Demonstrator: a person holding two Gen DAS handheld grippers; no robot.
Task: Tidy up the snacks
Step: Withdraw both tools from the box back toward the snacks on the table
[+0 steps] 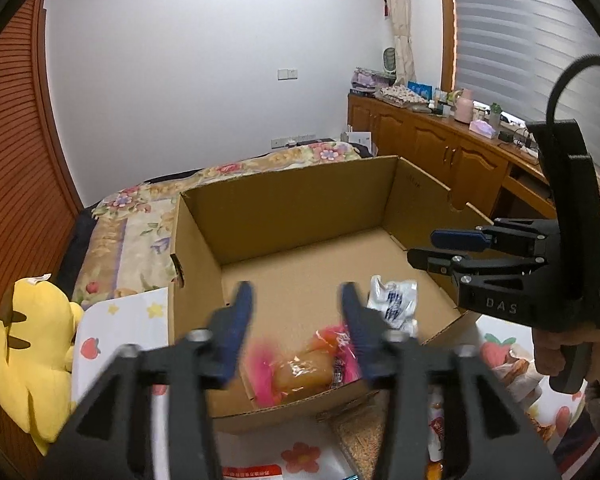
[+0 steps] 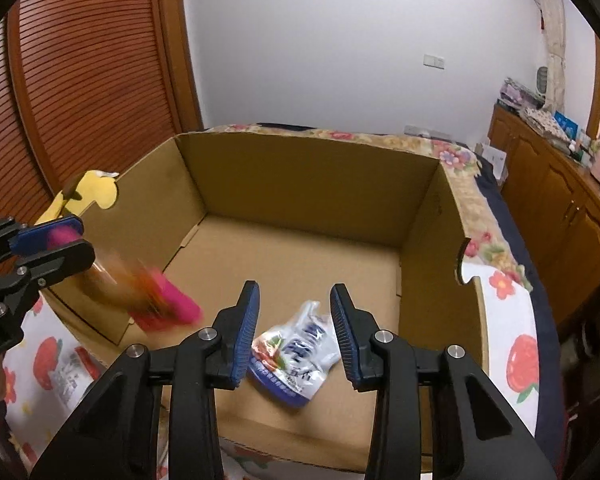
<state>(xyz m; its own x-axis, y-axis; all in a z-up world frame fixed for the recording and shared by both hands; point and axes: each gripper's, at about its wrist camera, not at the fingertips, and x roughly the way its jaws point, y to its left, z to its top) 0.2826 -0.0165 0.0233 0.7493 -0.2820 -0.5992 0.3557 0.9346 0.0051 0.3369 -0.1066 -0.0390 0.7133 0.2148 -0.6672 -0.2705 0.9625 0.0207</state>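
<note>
An open box on the bed, two snack packs in it.

The cardboard box (image 2: 308, 184) stands on the bed (image 1: 148, 208). Inside, a snack pouch (image 2: 296, 356) lies on the floor near the front wall; a wrapped snack (image 1: 304, 372) is to its left. A plush toy (image 1: 32, 344) sits left of the box, a cabinet (image 1: 440, 148) behind to the right.

My open box (image 2: 312, 184) sits on the bed, flaps gone. A crumpled white-and-blue packet (image 2: 294, 356) lies flat on its floor near the front wall. A pink-wrapped snack (image 1: 306, 368), blurred, is at the front left corner.
</note>
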